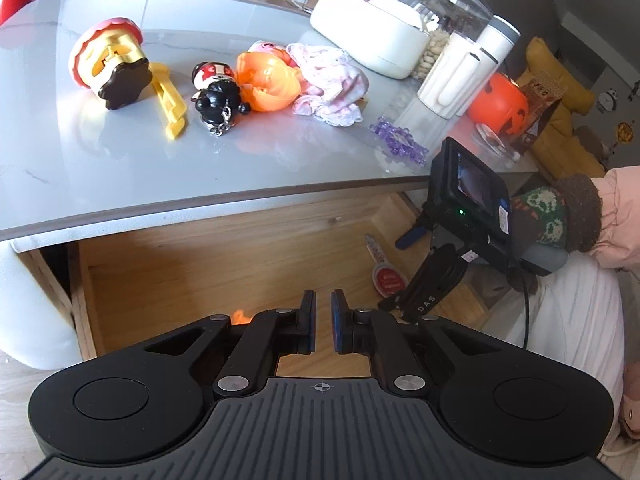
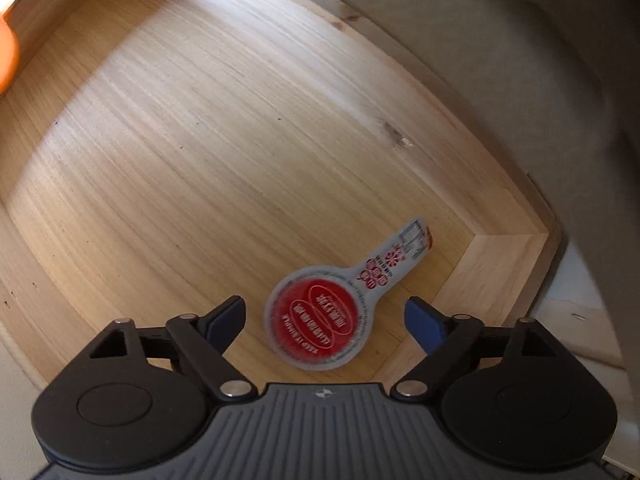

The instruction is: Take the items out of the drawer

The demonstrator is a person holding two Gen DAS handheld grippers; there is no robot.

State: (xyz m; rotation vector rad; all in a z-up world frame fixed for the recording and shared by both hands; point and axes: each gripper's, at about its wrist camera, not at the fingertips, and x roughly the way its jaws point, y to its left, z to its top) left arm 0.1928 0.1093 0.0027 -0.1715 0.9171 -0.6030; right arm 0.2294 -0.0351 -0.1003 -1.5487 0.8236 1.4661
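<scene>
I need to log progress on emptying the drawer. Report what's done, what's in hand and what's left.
Done: several toys and a pink cloth already lie on the table.
In hand: nothing is held. The right gripper hangs open over the red packet; the left gripper is shut and empty.
Left: that packet, the only item visible in the drawer.

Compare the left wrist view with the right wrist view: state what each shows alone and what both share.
Only the left wrist view shows the tabletop with its pile: a yellow toy, a doll keychain, an orange capsule, purple beads, a glass jar. It also shows the closed left gripper and the right gripper from outside.

Only the right wrist view shows the right gripper with jaws open, straddling the packet.

Both show the wooden drawer and the red round sealed packet.
</scene>
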